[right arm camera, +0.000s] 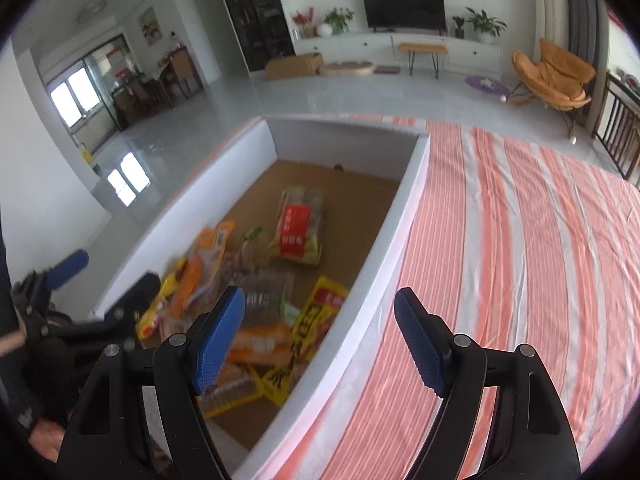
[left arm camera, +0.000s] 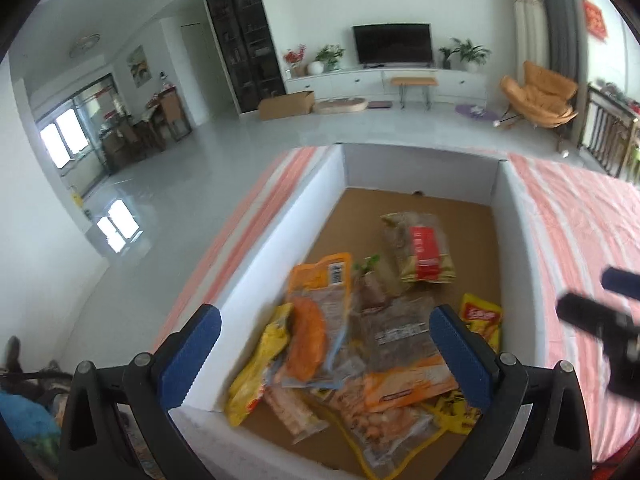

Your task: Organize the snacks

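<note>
— Two grippers were up, and both stood with their blue pads spread wide and nothing between them. The left gripper hung over the near end of the white box, and the right gripper straddled that box's right wall, one finger over the snacks and the other over the striped cloth.

— How many packets lay inside?

— Roughly seven, though blur kept me from an exact count. One clear packet with a red label lay alone, ahead of the left gripper. One orange-topped pouch lay between and just ahead of the left pads, one yellow bag under its left pad, one small yellow packet beside its right pad. The others overlapped in a heap below
</note>
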The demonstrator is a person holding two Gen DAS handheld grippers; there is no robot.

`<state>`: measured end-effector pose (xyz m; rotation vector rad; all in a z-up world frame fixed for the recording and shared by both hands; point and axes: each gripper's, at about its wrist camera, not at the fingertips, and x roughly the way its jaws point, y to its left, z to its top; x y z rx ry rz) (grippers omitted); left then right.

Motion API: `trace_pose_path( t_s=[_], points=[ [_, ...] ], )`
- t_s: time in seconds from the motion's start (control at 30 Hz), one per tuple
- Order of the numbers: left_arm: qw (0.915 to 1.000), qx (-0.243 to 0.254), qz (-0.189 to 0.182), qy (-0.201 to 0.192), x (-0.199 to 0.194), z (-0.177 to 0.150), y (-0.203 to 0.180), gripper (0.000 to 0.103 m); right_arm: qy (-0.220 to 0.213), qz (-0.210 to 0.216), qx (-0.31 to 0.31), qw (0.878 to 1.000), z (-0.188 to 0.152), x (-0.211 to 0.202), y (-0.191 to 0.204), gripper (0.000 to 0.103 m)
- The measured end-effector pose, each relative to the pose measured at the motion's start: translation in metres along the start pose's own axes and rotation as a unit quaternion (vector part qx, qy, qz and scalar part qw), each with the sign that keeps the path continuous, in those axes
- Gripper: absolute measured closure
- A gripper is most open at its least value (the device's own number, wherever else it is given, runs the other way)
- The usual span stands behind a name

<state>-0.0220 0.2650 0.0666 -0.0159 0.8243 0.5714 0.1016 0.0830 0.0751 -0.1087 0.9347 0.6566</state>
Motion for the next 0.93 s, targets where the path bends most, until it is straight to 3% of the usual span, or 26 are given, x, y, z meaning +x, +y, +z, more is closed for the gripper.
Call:
trace_pose_path(
  t_s=[0.13, 0.67, 0.83, 0.93],
  points=[
    [0.9996, -0.004, 0.024, -0.016, -0.005, -0.005, 0.011, 0.0, 0.01, -0.015, -0.022, 1.0, -0.01, 0.001, 0.01, 0.023],
    [0.9994, -0.033, -0.004, -0.01, -0.014, -0.003, 0.03, 0.0, 0.016, -0.04, -0.043, 0.998, -0.013, 0.002, 0.038, 0.023],
    [0.9979, -0.051, -0.039, -0.006, -0.016, -0.007, 0.036, 0.0, 0.017, -0.044, -0.046, 0.998, -0.014, 0.003, 0.041, 0.023],
    [0.998, -0.047, -0.035, -0.024, -0.024, -0.008, 0.036, 0.0, 0.019, -0.042, -0.045, 0.998, -0.015, 0.005, 0.043, 0.023]
  ],
)
